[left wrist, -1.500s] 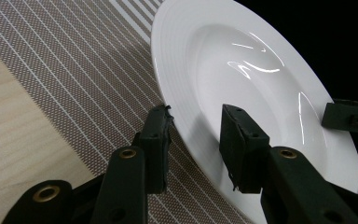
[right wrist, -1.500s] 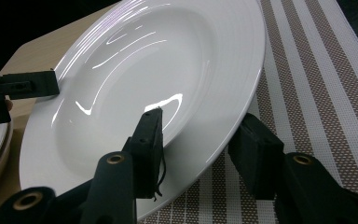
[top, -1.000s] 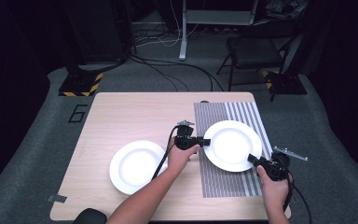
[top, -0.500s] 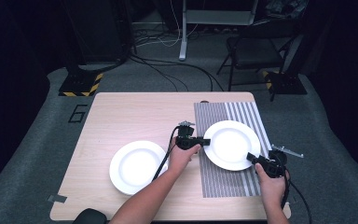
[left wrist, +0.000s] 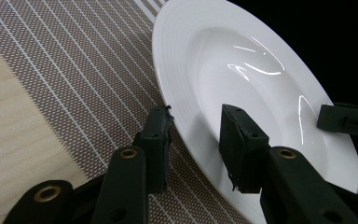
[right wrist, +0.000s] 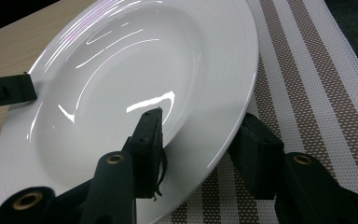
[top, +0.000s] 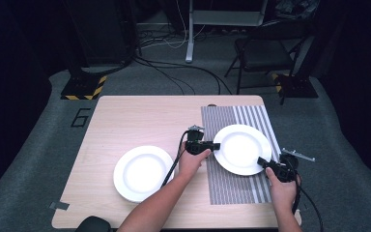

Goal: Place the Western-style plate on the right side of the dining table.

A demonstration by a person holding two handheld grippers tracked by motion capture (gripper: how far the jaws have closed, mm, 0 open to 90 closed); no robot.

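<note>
A white deep plate (top: 241, 145) lies on a striped placemat (top: 232, 188) at the table's right. My left gripper (top: 215, 145) holds its left rim. In the left gripper view one jaw sits outside and under the rim and the other rests inside the plate (left wrist: 242, 70), so the left gripper (left wrist: 196, 116) is shut on the rim. My right gripper (top: 262, 162) grips the near right rim. In the right gripper view its jaws straddle the plate (right wrist: 135, 70), one inside and one beneath, and the right gripper (right wrist: 201, 114) is shut on it.
A second white plate (top: 142, 172) lies on the bare wooden table (top: 125, 121) to the left of my left arm. Beyond the table stand a dark chair (top: 265, 53) and a black stand with a striped base (top: 84, 87), with cables across the floor.
</note>
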